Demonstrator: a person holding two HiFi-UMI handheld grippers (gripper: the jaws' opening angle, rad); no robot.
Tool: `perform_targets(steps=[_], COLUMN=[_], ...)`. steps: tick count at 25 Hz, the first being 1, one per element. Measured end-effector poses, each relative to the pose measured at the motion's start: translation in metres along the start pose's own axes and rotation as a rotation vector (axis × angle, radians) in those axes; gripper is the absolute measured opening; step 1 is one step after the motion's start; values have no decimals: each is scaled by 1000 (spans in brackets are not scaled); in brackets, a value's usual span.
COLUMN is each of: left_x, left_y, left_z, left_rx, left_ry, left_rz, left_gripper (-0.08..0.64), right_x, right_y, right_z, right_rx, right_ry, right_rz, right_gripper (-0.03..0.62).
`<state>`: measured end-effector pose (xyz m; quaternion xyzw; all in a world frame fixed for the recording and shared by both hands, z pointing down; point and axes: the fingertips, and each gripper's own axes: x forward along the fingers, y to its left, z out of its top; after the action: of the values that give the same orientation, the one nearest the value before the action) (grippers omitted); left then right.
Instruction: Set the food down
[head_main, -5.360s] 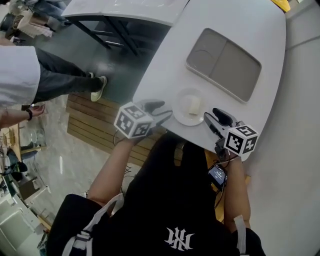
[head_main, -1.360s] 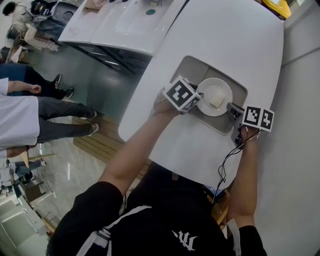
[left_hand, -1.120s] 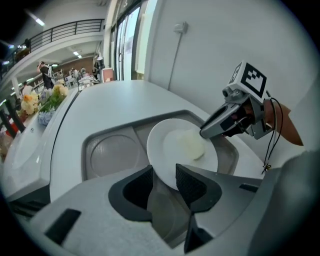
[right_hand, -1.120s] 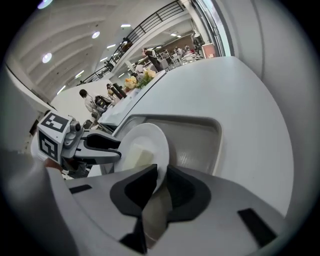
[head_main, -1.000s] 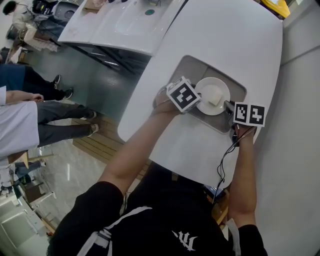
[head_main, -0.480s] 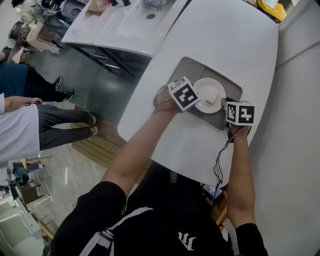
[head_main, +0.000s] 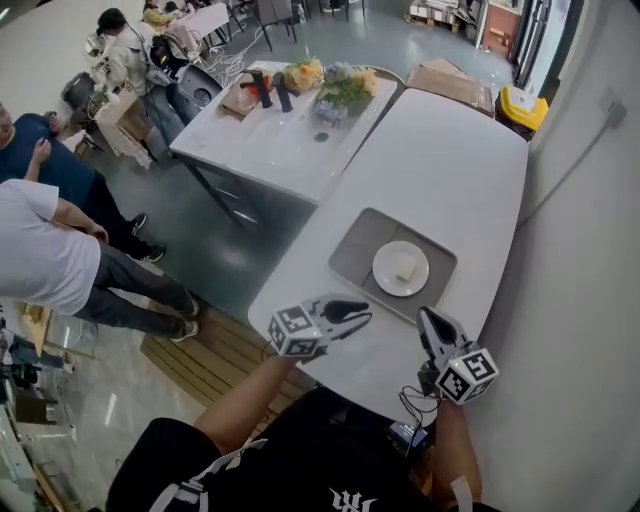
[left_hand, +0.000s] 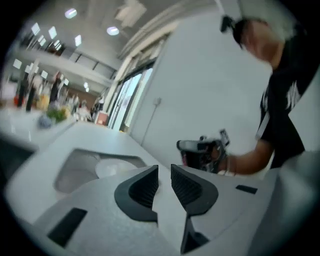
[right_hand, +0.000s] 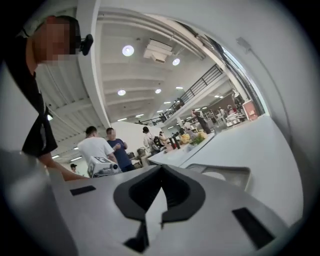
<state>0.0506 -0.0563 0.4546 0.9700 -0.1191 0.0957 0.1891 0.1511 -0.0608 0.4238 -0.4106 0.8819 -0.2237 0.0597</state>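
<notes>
Left gripper (head_main: 350, 312) jaws closing — nothing between, right gripper (head_main: 432, 325) jaws together — empty

the right tongs (right_hand: 160, 170) are closed on nothing. a grey tray (right_hand: 239, 174) lies just beyond them, rightward, on the desk (right_hand: 272, 145).

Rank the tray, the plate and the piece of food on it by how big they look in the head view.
1. Grey tray, largest.
2. White plate, inside the tray.
3. Pale piece of food on the plate, smallest.
They sit together, so distance from the camera does not skew the order.
</notes>
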Motion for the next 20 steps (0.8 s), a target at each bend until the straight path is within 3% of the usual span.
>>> perform_targets(steps=[2,4,7,10,14,17,20], left_x=[-21,-37,-52,-67,-77,-85,-118], left_y=[-58,-98,-122,-123,-105,-111,-119], left_z=[-15,-32,-59,-79,-58,-24,-12], left_rx=[-258,-367,-354,-362,-337,-238,-134], left_ry=[-128,-183,-101,-10,-72,-132,-131], left_rz=[-118,-144,-142,-196,-261,-339,-384], left_gripper=[47,31,18,8,6,6,6], right_x=[-21,-36,-35,-29,-33,-36,-21], right_y=[39,67,87,104,133,157,184], right_z=[-14,-33,-53,-50,-32,-28,-38], right_rx=[9,45,80,67,-23,-47,-32], right_ry=[-22,-11,1,-14,-66,-85,-103], right_rz=[77,136,184,159,126,73,22], right_gripper=[4,3,3,3,3,3,3])
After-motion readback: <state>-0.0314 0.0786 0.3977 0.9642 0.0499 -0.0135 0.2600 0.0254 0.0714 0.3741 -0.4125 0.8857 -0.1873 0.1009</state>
